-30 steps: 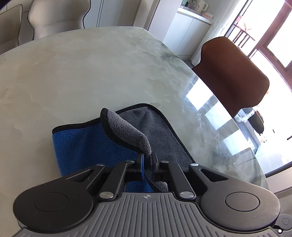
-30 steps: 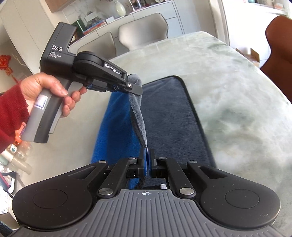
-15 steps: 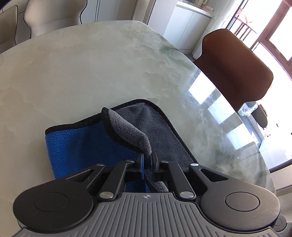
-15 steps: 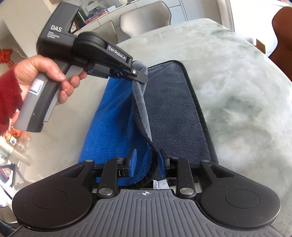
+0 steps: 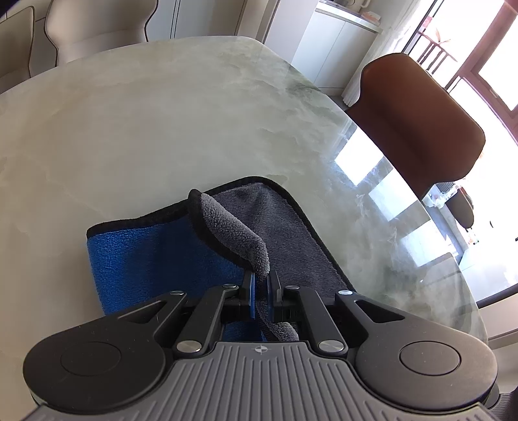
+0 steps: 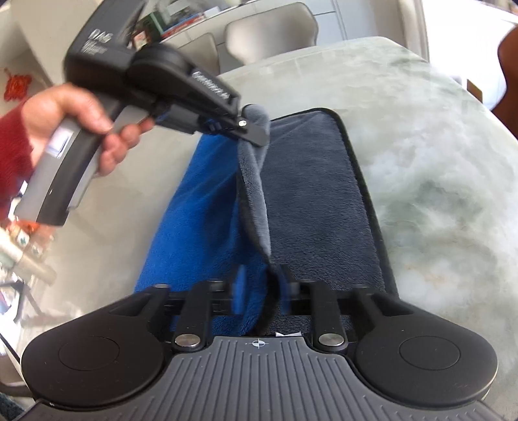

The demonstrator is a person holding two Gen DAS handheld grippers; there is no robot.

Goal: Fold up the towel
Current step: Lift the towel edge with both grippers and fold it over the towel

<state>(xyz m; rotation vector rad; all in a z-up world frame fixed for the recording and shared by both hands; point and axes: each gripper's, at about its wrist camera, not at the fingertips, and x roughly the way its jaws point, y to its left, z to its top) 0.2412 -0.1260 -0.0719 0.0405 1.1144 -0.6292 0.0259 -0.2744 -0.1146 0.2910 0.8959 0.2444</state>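
A towel (image 5: 291, 226), blue on one face and grey on the other with black trim, lies on the marble table (image 5: 162, 113). Its long edge is lifted into a ridge (image 6: 255, 194) between both grippers. My left gripper (image 5: 261, 285) is shut on the far end of that raised edge; in the right wrist view the left gripper (image 6: 255, 136) hangs above the towel, held by a hand (image 6: 81, 123) in a red sleeve. My right gripper (image 6: 263, 288) sits low at the near end, its blurred jaws closing with the towel's edge between them and a gap still showing.
A brown chair (image 5: 414, 116) stands at the table's right edge by the bright windows. Beige chairs (image 6: 268, 35) line the far side. Shelves with small items (image 6: 155, 26) are behind the left hand. Bare marble (image 6: 437, 162) lies right of the towel.
My right gripper let go of the towel's edge, sank a little toward the table, and its jaws are now blurred around that edge. The left gripper kept its hold and stayed put.
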